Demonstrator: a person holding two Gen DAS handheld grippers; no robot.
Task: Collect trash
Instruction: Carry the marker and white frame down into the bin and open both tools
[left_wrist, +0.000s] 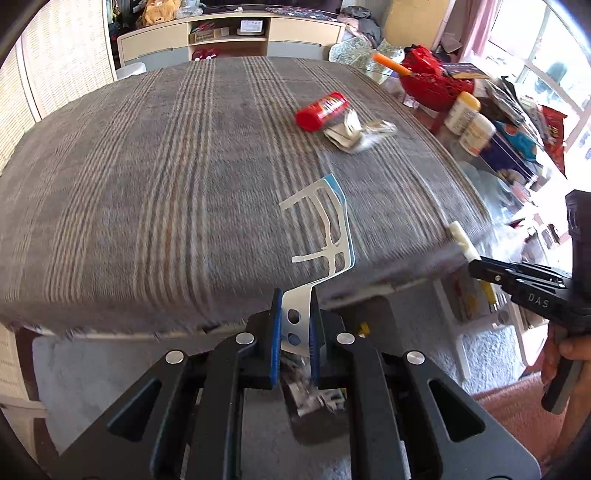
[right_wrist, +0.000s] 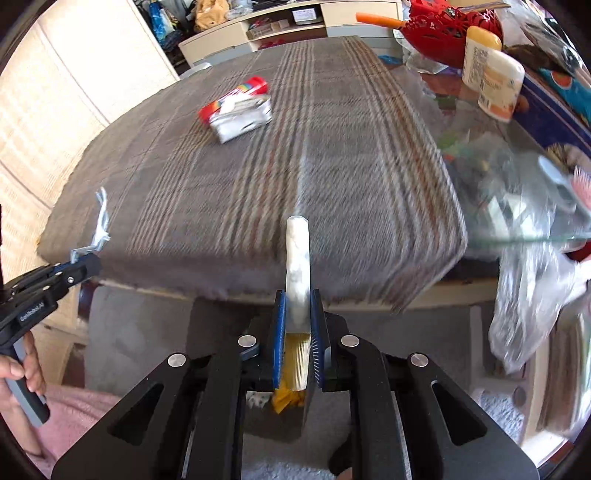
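Each hand-held gripper clamps one scrap: left (left_wrist: 295, 317) cardboard cutout (left_wrist: 325, 225), right (right_wrist: 298, 317) white tube (right_wrist: 297, 258).

Left tool (left_wrist: 295, 317) and right tool (right_wrist: 298, 321) are each clamped on something between their pads, side by side, level, hand-held from below.
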